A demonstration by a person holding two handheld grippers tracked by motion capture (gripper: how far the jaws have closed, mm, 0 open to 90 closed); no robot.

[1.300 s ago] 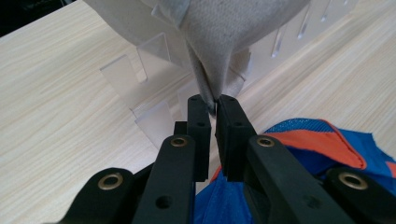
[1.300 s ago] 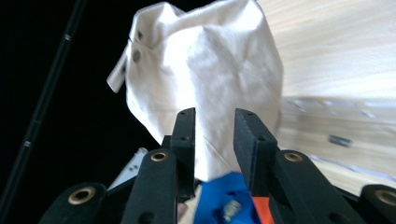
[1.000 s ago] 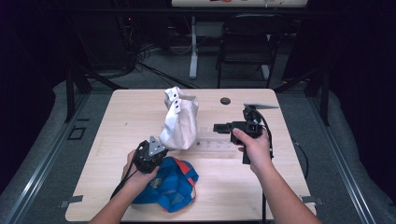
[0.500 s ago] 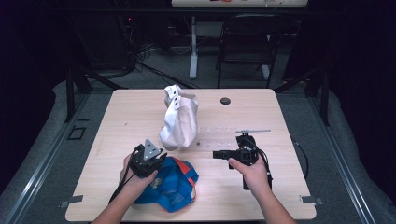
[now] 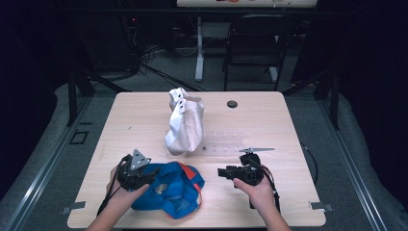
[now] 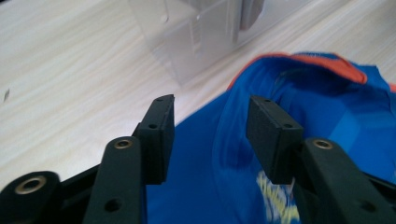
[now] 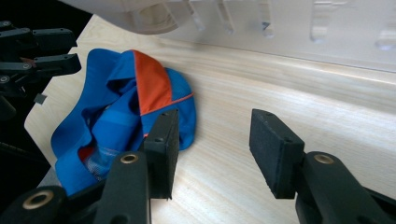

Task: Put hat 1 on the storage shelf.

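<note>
We see the blue cap (image 5: pixel 172 188) lying at the near edge of the table (image 5: pixel 288 125); our left gripper (image 6: pixel 210 135) is open over its cloth, and our right gripper (image 7: pixel 212 151) is open beside it, holding nothing

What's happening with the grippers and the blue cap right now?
Left gripper open, over the blue fabric cap with orange trim. Right gripper open, empty, pointing at the cap. Clear plastic rack and white cloth bag behind, not blocking.

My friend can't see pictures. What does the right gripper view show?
Two open black jaws of the right gripper point over a light wooden table toward a crumpled blue and orange cap. A clear plastic rack runs along the top.
</note>
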